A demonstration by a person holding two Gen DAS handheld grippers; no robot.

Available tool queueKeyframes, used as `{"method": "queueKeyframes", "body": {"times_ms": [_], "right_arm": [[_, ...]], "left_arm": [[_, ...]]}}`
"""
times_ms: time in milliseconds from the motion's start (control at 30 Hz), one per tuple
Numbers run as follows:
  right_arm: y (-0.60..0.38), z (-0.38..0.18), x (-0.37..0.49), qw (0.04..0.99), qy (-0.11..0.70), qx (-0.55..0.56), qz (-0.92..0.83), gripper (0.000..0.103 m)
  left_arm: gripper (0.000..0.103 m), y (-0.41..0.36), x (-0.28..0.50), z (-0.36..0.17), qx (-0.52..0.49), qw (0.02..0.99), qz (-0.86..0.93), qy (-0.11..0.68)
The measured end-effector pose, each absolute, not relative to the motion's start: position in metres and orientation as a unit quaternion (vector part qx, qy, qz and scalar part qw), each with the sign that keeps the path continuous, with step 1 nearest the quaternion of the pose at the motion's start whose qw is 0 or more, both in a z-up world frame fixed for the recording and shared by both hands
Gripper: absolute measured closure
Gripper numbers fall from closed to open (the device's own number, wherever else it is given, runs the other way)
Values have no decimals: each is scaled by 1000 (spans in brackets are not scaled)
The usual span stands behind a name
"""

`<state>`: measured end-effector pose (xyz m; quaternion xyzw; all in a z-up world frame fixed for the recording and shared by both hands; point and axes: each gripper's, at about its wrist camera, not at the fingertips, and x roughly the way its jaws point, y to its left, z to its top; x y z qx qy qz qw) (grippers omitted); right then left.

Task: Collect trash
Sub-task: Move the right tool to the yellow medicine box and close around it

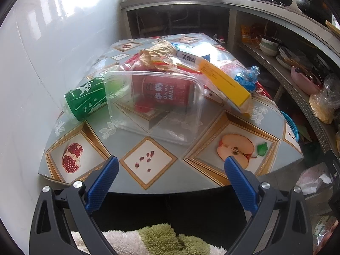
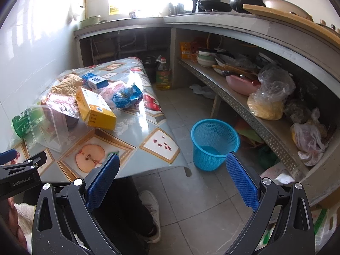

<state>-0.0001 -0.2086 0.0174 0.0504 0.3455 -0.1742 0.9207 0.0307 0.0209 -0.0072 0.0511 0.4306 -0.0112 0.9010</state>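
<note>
Trash lies piled on a small table [image 1: 208,172] with a fruit-print cloth: a green cup [image 1: 87,99] on its side, a clear plastic tub [image 1: 157,108] over a red milk can [image 1: 165,90], crumpled brown paper [image 1: 159,52], a yellow box [image 1: 225,80] and a blue wrapper [image 1: 247,76]. The yellow box [image 2: 94,108] and blue wrapper [image 2: 127,95] also show in the right wrist view. A blue mesh bin [image 2: 213,143] stands on the floor right of the table. My left gripper [image 1: 171,165] is open at the table's near edge. My right gripper [image 2: 172,163] is open above the floor, holding nothing.
A concrete counter with a low shelf [image 2: 244,106] of bowls, plates and plastic bags runs along the right. An oil bottle [image 2: 163,74] stands on the floor behind the table. A white tiled wall [image 1: 42,53] borders the left. A person's leg and white shoe [image 2: 152,208] are below.
</note>
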Motion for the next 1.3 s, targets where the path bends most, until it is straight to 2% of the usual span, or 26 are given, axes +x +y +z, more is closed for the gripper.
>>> {"method": "queueKeyframes", "body": {"times_ms": [267,500,733,900,1233,1300], "right_arm": [[-178,27,38,938,321,70,-114,8],[-160,24,63,943,320,64,-61,8],[-151,13,85,939,334,64,-41,8],[-147,15,95,943,326,59,-36,8],[-154,7,103,940,331,67,-44,8],[-155,6,103,940,331,68,-47,8]], "left_arm": [[5,82,62,12,27,929,61,363],[5,150,83,20,-1,933,109,342],[5,175,94,4,-28,935,16,352],[5,177,95,3,-59,944,-72,318],[6,126,118,1,86,949,-134,273],[12,120,120,3,108,948,-141,263]]}}
